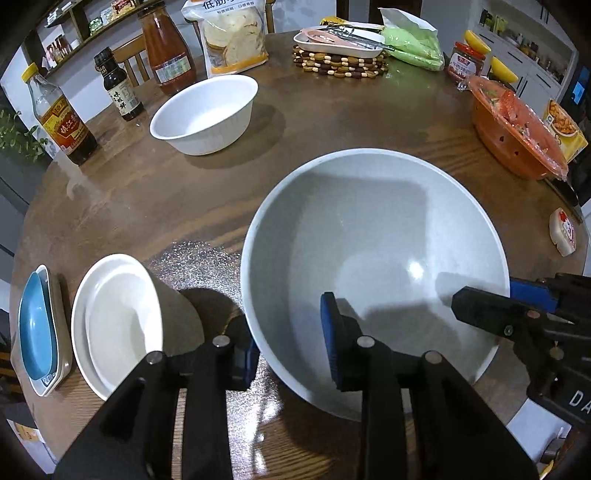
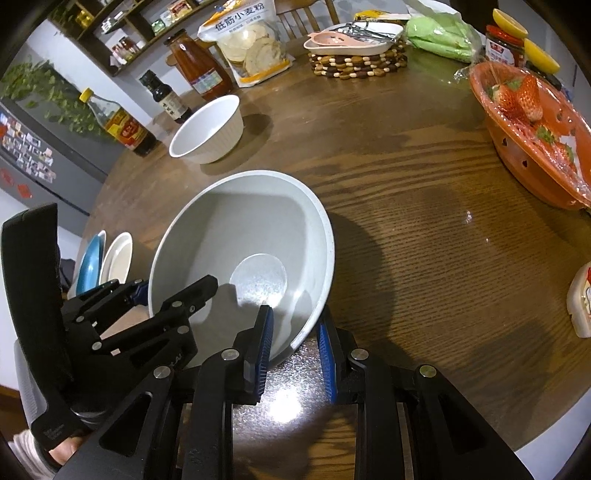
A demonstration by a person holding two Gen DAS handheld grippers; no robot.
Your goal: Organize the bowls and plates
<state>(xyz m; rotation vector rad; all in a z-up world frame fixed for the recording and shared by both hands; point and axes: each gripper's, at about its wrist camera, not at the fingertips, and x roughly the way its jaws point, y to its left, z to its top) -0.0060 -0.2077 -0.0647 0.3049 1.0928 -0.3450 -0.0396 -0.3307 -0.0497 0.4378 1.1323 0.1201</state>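
A large grey bowl (image 1: 373, 236) sits low over the wooden table (image 1: 332, 122), and both grippers are at its near rim. My left gripper (image 1: 290, 325) straddles the left part of the rim, one pad outside and one inside, with a visible gap, so it stands open. My right gripper (image 2: 295, 317) is shut on the bowl's (image 2: 255, 236) near-right rim, its blue pads on both sides of the wall. A white ribbed bowl (image 1: 203, 114) stands farther back. Left of the grey bowl are stacked white plates (image 1: 114, 321) and a blue dish (image 1: 37, 325) in a tray.
Sauce bottles (image 1: 61, 118) and a flour bag (image 1: 232, 33) line the back left. A beaded trivet (image 1: 340, 62) carries a dish of utensils. An orange colander (image 2: 535, 140) holds strawberries at the right. A small white packet (image 2: 581, 302) lies by the right edge.
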